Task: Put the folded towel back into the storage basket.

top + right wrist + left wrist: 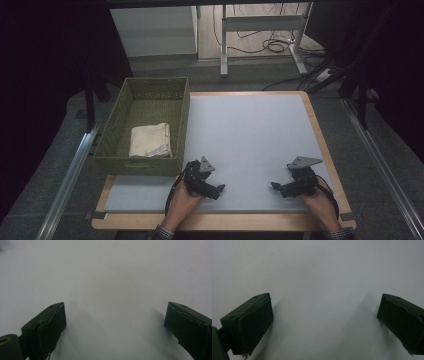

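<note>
Left tool (221,189): jaws spread wide, nothing between them, resting low over the pale worktop (250,140). Right tool (274,186): jaws likewise spread and unloaded, facing the left tool, well apart from it. Beyond the left tool stands a woven green basket (107,135) containing a folded cream cloth (150,140).

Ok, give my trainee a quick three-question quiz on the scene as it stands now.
1. True or false: the folded cloth lies inside the basket.
2. On which side of the table does the basket sit, seen from the high view: A left, B right, C centre?
3. Fill in: the left tongs and right tongs both have jaws that are ____, holding nothing.

Key: 1 true; 2 A; 3 open.
</note>
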Action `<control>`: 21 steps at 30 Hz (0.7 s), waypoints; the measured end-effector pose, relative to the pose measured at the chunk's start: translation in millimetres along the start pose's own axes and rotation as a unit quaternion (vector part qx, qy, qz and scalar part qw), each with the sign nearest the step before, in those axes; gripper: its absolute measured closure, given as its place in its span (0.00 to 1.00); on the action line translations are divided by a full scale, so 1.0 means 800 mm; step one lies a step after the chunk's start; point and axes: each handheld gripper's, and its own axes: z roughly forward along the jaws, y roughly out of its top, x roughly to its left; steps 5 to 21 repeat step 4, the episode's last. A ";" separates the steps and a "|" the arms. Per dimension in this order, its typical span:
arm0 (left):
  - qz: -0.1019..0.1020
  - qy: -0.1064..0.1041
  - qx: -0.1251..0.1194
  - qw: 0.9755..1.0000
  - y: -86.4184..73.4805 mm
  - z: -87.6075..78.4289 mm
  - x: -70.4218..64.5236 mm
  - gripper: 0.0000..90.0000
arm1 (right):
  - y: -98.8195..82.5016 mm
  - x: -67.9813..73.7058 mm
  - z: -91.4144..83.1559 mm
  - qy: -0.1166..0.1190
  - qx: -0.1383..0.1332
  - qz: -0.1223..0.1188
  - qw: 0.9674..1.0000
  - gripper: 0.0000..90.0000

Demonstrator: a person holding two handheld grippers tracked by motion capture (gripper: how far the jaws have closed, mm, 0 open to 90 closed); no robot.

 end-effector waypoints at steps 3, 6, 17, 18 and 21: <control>0.001 0.001 0.000 1.000 0.000 0.000 0.000 0.00 | 0.000 0.000 0.000 -0.001 0.000 0.000 1.000 0.04; 0.001 0.001 -0.001 1.000 0.000 0.000 -0.001 0.00 | 0.000 0.000 0.000 0.000 0.000 0.000 1.000 0.04; 0.001 0.001 -0.001 1.000 0.000 0.000 -0.001 0.00 | 0.000 0.000 0.000 0.000 0.000 0.000 1.000 0.04; 0.001 0.001 -0.001 1.000 0.000 0.000 -0.001 0.00 | 0.000 0.000 0.000 0.000 0.000 0.000 1.000 0.04; 0.001 0.001 -0.001 1.000 0.000 0.000 -0.001 0.00 | 0.000 0.000 0.000 0.000 0.000 0.000 1.000 0.04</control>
